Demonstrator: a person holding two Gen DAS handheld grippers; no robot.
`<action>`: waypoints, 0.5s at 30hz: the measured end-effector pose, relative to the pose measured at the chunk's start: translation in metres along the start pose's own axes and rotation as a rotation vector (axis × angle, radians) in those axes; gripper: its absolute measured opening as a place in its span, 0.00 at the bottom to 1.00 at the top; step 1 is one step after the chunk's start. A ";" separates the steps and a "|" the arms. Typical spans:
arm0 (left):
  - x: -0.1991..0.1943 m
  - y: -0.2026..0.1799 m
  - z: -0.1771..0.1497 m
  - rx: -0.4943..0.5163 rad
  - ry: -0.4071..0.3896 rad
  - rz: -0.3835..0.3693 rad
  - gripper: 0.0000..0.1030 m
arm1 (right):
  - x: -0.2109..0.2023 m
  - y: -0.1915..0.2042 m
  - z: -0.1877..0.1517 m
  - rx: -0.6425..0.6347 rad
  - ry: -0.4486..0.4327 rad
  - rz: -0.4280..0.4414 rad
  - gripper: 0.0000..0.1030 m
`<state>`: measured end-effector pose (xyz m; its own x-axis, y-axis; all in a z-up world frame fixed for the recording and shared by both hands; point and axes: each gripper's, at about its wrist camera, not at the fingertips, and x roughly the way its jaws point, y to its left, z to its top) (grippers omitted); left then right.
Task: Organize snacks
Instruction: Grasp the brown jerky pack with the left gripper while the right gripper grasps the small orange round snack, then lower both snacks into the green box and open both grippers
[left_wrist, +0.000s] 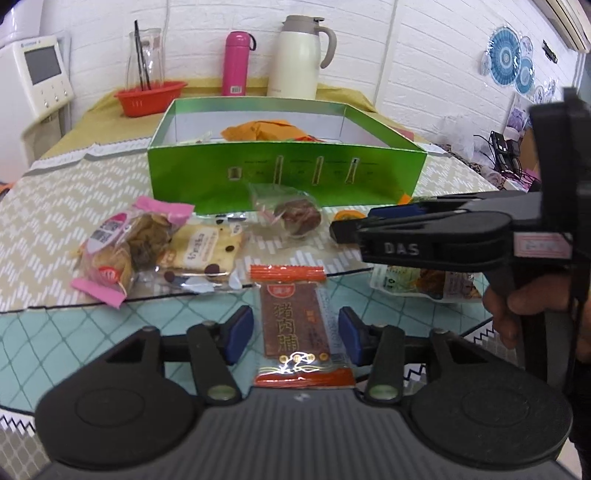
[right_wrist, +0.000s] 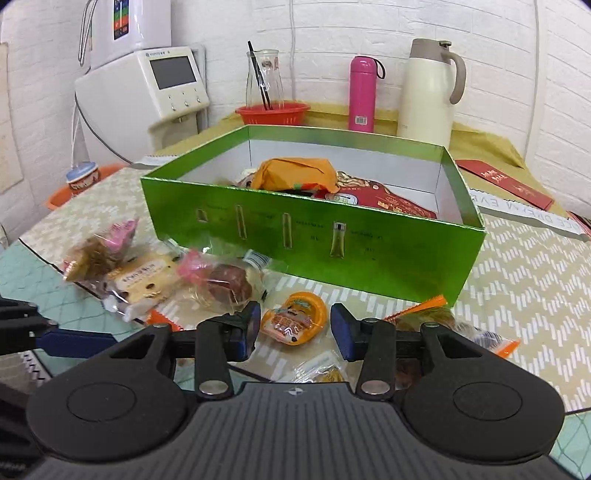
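Observation:
A red pork jerky packet (left_wrist: 291, 325) lies on the tablecloth between the fingers of my left gripper (left_wrist: 295, 334), which is open, with a thin gap at each pad. My right gripper (right_wrist: 295, 328) is open around a small orange jelly cup (right_wrist: 295, 323) without touching it; it also reaches in from the right in the left wrist view (left_wrist: 365, 223). Behind stands the open green box (right_wrist: 314, 251) holding an orange packet (right_wrist: 295, 170) and a red packet (right_wrist: 373, 195). A pink-wrapped cake (left_wrist: 118, 251), a cracker pack (left_wrist: 207, 247) and a brown pastry (left_wrist: 295, 218) lie in front of it.
A pink flask (left_wrist: 238, 62), a cream thermos jug (left_wrist: 299, 55) and a red basket (left_wrist: 151, 98) with a glass carafe stand at the back. A water dispenser (right_wrist: 147, 96) is on the far left. A person's hand (left_wrist: 517, 306) holds the right gripper. Another packet (right_wrist: 436, 314) lies by the box corner.

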<state>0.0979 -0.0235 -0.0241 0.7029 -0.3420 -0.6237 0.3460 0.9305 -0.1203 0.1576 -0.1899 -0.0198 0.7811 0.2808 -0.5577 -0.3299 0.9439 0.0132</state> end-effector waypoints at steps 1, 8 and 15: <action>0.000 -0.001 -0.001 0.006 -0.004 0.000 0.46 | 0.003 -0.001 -0.001 0.003 0.011 -0.004 0.70; -0.006 0.009 -0.003 -0.057 -0.020 -0.024 0.34 | -0.015 -0.005 -0.013 0.026 -0.032 0.021 0.44; -0.045 0.011 0.011 -0.092 -0.110 -0.110 0.34 | -0.057 -0.007 -0.011 0.041 -0.139 0.034 0.44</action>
<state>0.0771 0.0007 0.0108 0.7291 -0.4504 -0.5153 0.3702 0.8928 -0.2566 0.1096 -0.2148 0.0031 0.8364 0.3317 -0.4363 -0.3380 0.9388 0.0659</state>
